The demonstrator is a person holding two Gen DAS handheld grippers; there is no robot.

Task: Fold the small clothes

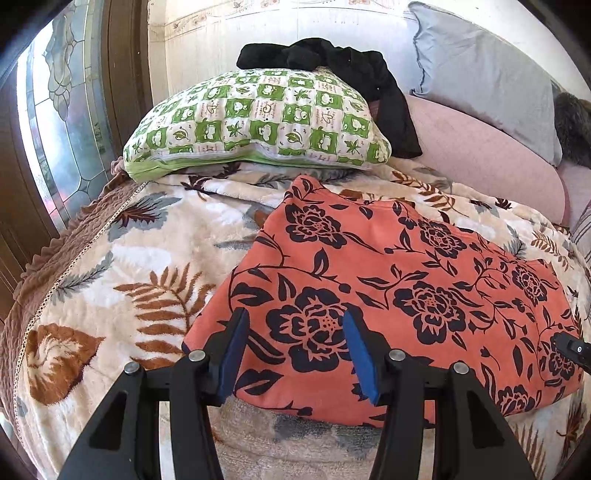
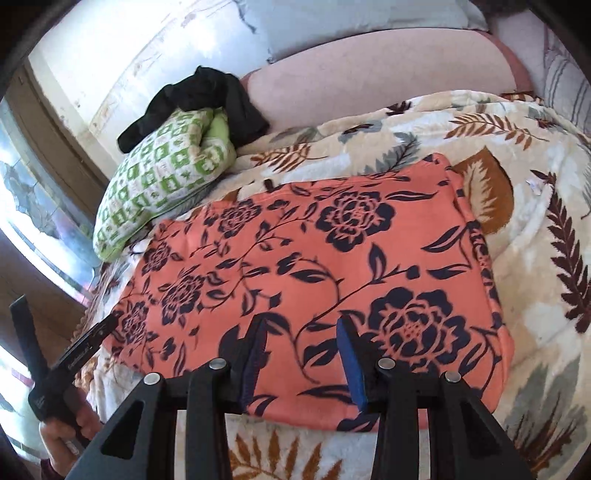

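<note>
Clearly, the orange garment [image 1: 388,280] is laid flat on the blanket [image 1: 147,258] for folding; both claws, left [image 1: 293,350] and right [image 2: 301,360], are held released above its near edge.

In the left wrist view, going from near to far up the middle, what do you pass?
Left tongs → orange floral garment → leaf-print blanket → green checked pillow → black garment → wall.

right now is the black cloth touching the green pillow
Touching. In the left wrist view the black cloth lies draped over the top and right end of the green pillow; the right wrist view shows no gap either.
</note>
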